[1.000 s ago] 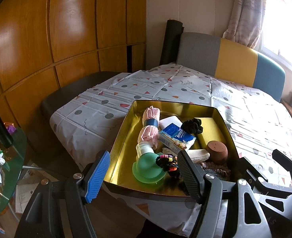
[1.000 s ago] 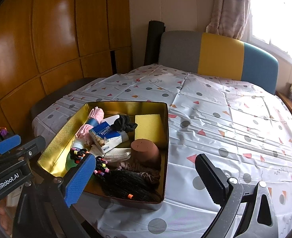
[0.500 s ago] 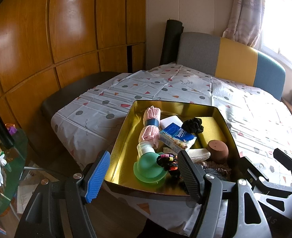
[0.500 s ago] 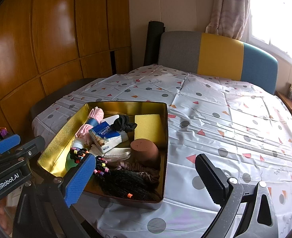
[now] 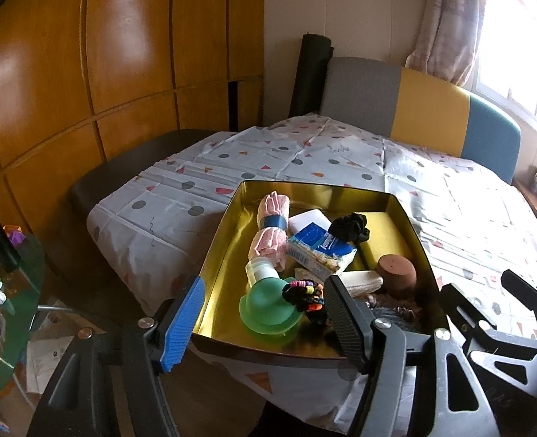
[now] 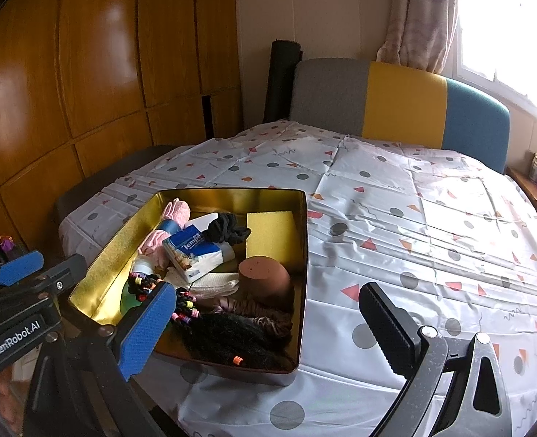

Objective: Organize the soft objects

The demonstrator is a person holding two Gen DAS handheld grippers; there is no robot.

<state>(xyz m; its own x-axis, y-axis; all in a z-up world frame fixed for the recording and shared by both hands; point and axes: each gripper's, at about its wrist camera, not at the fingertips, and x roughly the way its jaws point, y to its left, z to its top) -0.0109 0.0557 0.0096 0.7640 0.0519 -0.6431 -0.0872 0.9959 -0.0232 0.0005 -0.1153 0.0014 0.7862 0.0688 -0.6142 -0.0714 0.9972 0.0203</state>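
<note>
Where soft clutter crowds — gold tin (image 6: 301,255).

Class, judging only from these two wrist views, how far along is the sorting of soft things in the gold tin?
Done: nothing visibly; the gold tin holds a jumble with the yellow sponge, tissue pack, black scrunchie and pink rolled cloth piled together.
In hand: nothing; the left tongs and right tongs are open and empty, in front of the tin.
Left: everything.
</note>
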